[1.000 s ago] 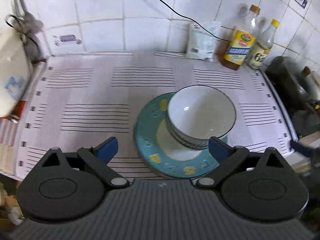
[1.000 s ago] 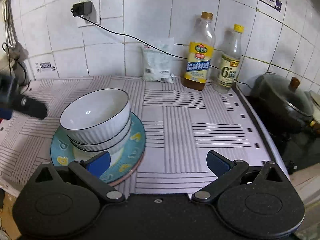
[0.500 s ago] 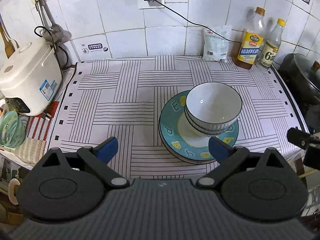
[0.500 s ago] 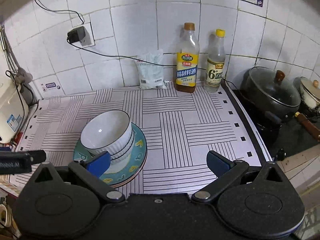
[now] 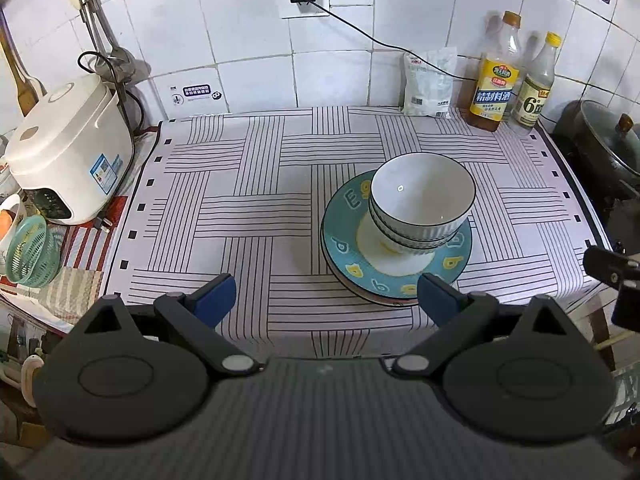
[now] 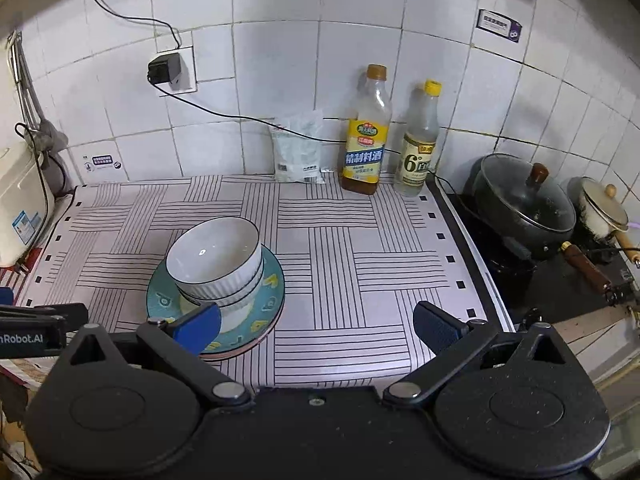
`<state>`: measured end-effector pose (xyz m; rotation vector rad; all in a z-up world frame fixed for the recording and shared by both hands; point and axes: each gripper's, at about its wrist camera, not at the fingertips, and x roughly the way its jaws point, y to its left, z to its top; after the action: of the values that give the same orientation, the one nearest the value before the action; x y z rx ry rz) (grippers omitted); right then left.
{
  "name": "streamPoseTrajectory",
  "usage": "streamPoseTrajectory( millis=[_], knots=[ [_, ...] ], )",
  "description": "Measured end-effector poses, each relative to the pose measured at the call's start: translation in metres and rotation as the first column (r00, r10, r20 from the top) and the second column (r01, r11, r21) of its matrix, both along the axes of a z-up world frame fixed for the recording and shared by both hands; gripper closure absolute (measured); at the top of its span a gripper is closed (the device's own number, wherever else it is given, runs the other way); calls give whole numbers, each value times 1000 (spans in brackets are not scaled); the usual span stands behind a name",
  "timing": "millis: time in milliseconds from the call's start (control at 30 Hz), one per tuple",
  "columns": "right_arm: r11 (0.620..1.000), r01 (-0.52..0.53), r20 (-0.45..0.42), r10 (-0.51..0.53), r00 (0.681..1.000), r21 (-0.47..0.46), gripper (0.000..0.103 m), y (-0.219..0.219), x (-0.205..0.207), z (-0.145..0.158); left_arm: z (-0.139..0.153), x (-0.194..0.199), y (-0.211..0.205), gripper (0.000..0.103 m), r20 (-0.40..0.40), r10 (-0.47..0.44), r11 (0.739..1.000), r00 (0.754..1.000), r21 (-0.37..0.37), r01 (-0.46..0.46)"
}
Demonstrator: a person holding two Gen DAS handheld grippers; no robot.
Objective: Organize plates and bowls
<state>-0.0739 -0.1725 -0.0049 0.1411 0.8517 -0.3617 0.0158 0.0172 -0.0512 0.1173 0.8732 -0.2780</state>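
Observation:
Two white ribbed bowls (image 5: 422, 200) are nested and sit on a stack of plates; the top plate (image 5: 348, 244) is teal with yellow marks. The stack stands on the striped counter mat, right of centre in the left wrist view and left of centre in the right wrist view, where the bowls (image 6: 214, 258) sit on the plate (image 6: 272, 284). My left gripper (image 5: 326, 300) is open and empty, held back above the counter's front edge. My right gripper (image 6: 316, 326) is open and empty, also back from the stack.
A white rice cooker (image 5: 68, 152) stands at the left, with a green basket (image 5: 30, 250) in front of it. Two bottles (image 6: 366, 132) and a white bag (image 6: 298, 152) stand by the tiled wall. A lidded black pot (image 6: 520, 204) sits on the stove at the right.
Both grippers have pulled back and up from the stack, so more of the counter shows. The bowls and plates have not moved.

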Motion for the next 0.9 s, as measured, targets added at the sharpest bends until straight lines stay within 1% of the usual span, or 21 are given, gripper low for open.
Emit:
streamPoseTrajectory(
  millis=[100,167,333,533,667,900],
  knots=[
    [999,-14,-4,14,1000,-29,0,0,-5,0,-1,-1,-1,5,-11,4,1000,1000,15,-4],
    [999,-19,-9,19,1000,-48,0,1,-6,-1,-1,-1,-1,5,-18,3,1000,1000,9,-2],
    [998,-37,-4,37,999,-41,0,2,-7,2,0,-3,-2,5,-18,5,1000,1000,1,-5],
    [998,-34,14,35,999,-44,0,4,-11,4,1,-9,-4,5,1,1,1000,1000,-4,-1],
    [999,-17,29,18,999,-40,0,2,-16,3,-1,-11,-3,5,-6,-1,1000,1000,-31,1],
    [999,-4,43,6,999,-44,0,-2,-21,-1,-7,-17,-10,7,4,-29,999,1000,-20,29]
  ],
)
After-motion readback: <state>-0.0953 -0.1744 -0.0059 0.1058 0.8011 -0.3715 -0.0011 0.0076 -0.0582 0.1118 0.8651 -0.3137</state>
